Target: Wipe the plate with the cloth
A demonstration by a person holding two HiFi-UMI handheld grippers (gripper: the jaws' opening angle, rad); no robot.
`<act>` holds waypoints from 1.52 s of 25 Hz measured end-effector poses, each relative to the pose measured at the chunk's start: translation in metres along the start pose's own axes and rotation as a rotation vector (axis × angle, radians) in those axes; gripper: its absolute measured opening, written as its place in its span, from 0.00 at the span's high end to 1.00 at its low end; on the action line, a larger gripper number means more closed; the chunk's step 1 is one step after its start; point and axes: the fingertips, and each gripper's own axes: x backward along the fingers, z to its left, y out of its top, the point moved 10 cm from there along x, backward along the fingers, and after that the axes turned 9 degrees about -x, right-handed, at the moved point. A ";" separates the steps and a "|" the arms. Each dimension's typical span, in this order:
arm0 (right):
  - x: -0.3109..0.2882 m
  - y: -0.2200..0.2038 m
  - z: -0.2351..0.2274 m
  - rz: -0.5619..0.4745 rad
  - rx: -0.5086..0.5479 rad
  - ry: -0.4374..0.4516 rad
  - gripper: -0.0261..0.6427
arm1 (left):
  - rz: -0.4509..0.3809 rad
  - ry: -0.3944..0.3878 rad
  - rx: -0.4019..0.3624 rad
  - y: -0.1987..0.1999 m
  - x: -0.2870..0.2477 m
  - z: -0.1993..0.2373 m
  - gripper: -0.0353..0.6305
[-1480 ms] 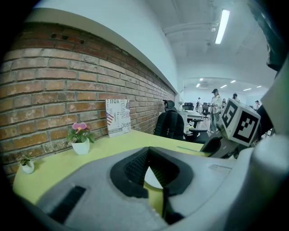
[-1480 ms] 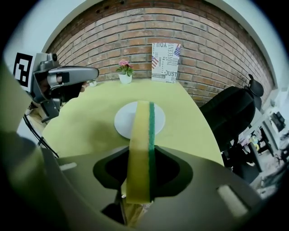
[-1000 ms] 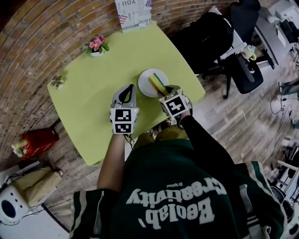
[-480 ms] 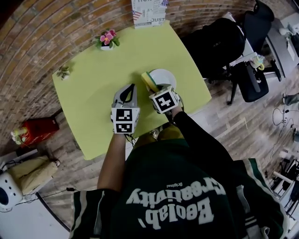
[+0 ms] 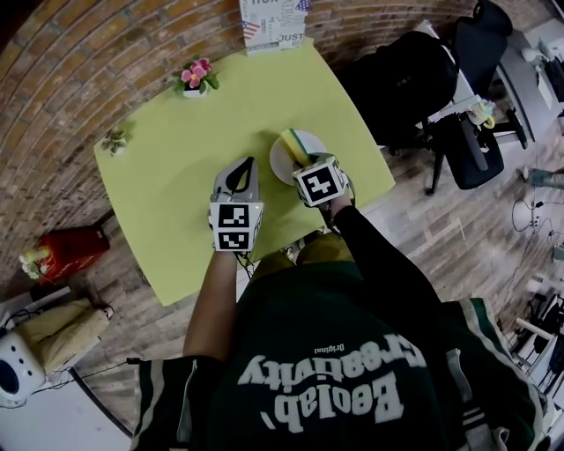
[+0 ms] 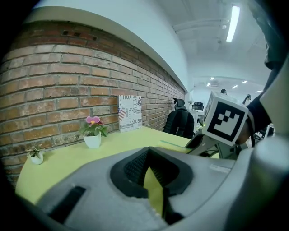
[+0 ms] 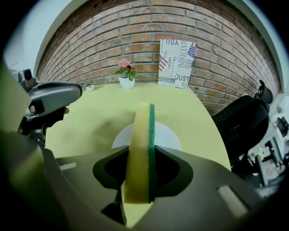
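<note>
1 bare white plate (image 7: 169, 135), right tool (image 7: 141, 155) clamped on sponge (image 7: 141, 131), left tool (image 6: 148, 153) closed

Open table (image 5: 167, 167) lies left of the plate (image 5: 279, 164); flowerpot (image 5: 196, 79), sign (image 5: 273, 22) stand well back.

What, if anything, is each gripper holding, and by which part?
The right gripper clamps the sponge across its broad faces; the left gripper, jaws together, holds nothing.

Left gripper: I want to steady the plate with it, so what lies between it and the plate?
Only bare table separates the left gripper from the plate, seen in the head view.
</note>
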 end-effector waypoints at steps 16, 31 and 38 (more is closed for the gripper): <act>0.013 -0.001 -0.045 -0.014 -0.096 -0.081 0.74 | -0.008 -0.023 -0.014 0.008 -0.009 -0.002 0.94; 0.011 -0.020 0.038 0.031 0.042 0.145 0.74 | -0.006 -0.008 -0.013 0.003 0.004 -0.005 0.94; 0.007 -0.024 0.036 0.055 0.037 0.136 0.74 | -0.001 0.003 -0.006 0.001 0.006 -0.003 0.94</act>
